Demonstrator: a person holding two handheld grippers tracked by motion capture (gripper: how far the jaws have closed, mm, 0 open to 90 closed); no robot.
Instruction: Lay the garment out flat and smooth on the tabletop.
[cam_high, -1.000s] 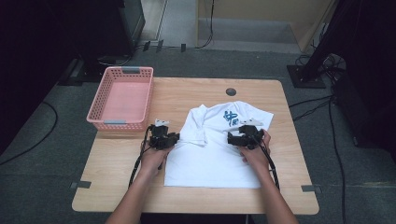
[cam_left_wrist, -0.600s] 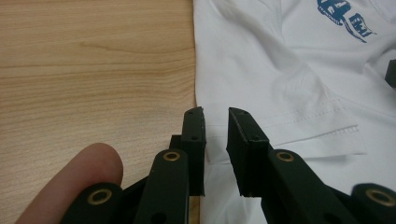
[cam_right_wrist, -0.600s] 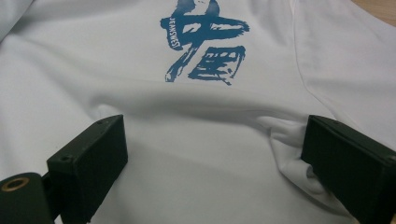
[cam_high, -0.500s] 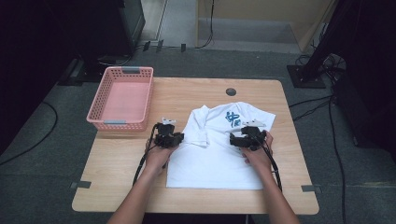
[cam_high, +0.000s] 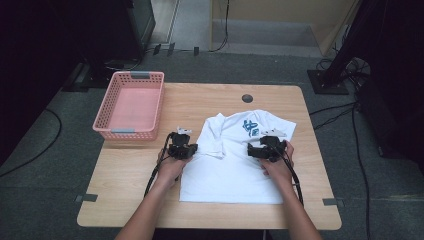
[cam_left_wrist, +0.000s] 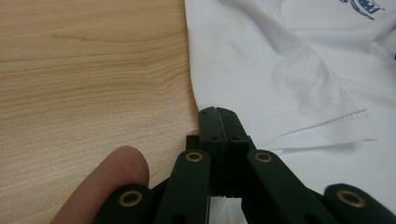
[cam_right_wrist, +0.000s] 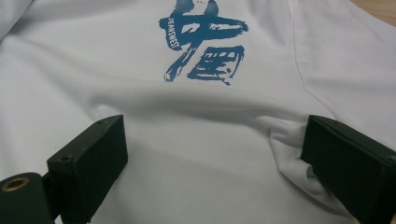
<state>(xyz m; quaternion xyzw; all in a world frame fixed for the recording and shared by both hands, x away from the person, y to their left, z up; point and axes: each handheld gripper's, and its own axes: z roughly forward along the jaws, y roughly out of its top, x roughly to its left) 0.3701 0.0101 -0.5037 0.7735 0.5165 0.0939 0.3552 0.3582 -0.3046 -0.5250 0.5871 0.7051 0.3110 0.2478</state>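
Surface: light wooden table (cam_high: 150, 185) on a grey floor, dark equipment and cables around it.
Near edge: two forearms come in from the bottom of the high view, each hand holding a black gripper.
White T-shirt (cam_high: 235, 165): lies flat on the right half of the table, hem toward the person, collar away; its blue printed characters (cam_right_wrist: 203, 39) sit on the chest, near the far end.
Left gripper (cam_high: 183, 148): at the shirt's left edge, beside the short sleeve. Its jaws have just been closing and now stand pressed together, pad against pad; in the left gripper view (cam_left_wrist: 218, 114) the tips rest right at the sleeve edge where cloth meets bare wood, and whether any cloth is caught between them I cannot tell.
Fingertip (cam_left_wrist: 116, 177): one of the person's fingers shows beside the left gripper's linkage.
Right gripper (cam_high: 267, 147): on the shirt's right side, jaws spread wide over the cloth below the print (cam_right_wrist: 215, 140); a small bunched fold lies just against the right-hand pad.
Pink basket (cam_high: 131, 105): at the table's far left corner, well apart from the shirt.
Round grommet (cam_high: 247, 98): dark hole in the tabletop beyond the collar.
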